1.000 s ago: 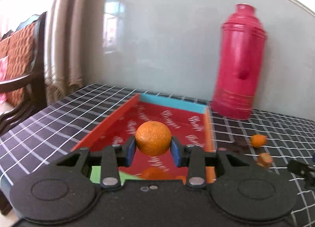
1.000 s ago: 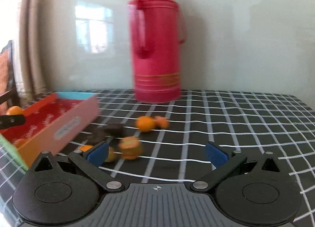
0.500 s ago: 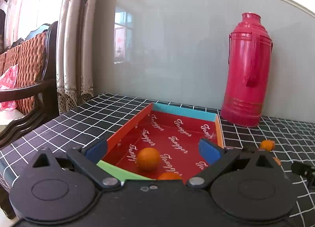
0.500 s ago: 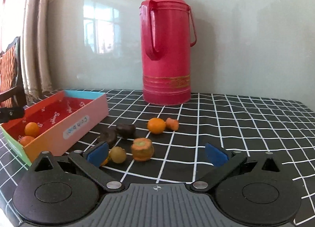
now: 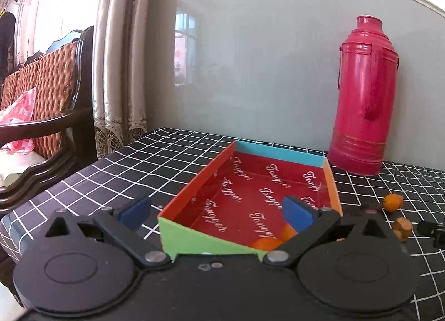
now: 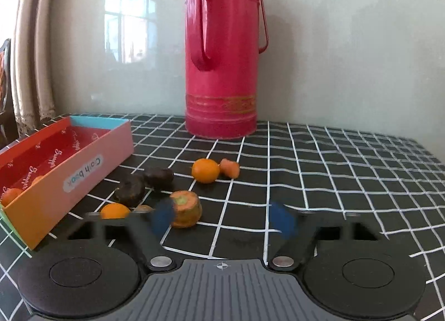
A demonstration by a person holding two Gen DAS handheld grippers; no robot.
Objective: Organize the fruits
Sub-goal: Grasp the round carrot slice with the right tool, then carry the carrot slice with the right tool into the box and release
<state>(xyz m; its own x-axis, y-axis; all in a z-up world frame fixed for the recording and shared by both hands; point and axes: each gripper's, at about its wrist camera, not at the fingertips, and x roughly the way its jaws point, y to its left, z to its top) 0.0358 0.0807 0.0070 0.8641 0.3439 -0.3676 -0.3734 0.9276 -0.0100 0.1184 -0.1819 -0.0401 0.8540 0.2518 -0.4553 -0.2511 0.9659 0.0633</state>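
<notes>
So far, only a small part of the sorting is looking done. In the left wrist view, the left gripper (image 5: 215,211) is hovering at the near end of the colourful box (image 5: 194,234), with its fingers (image 5: 297,213) spread about as wide as they go and nothing between them. Two oranges (image 5: 268,243) are lying in the near right corner of the box, partly hidden behind the right finger.

In the right wrist view, the right gripper (image 6: 222,219) is closing its fingers, which are looking blurred; they are not pressing on anything yet. The cut carrot piece (image 6: 185,208) is lying just beside the left finger, and I cannot tell if it is inside the gap. Left of it, beside the box, a small orange (image 6: 115,211) is waiting, and then two dark round fruits (image 6: 143,183). Farther on the desk (image 6: 333,181), another orange (image 6: 205,170) is touching a second carrot piece (image 6: 230,168). Behind everything, the red thermos (image 6: 222,51) is standing near the wall. I am judging that most pieces are still waiting outside the box.
</notes>
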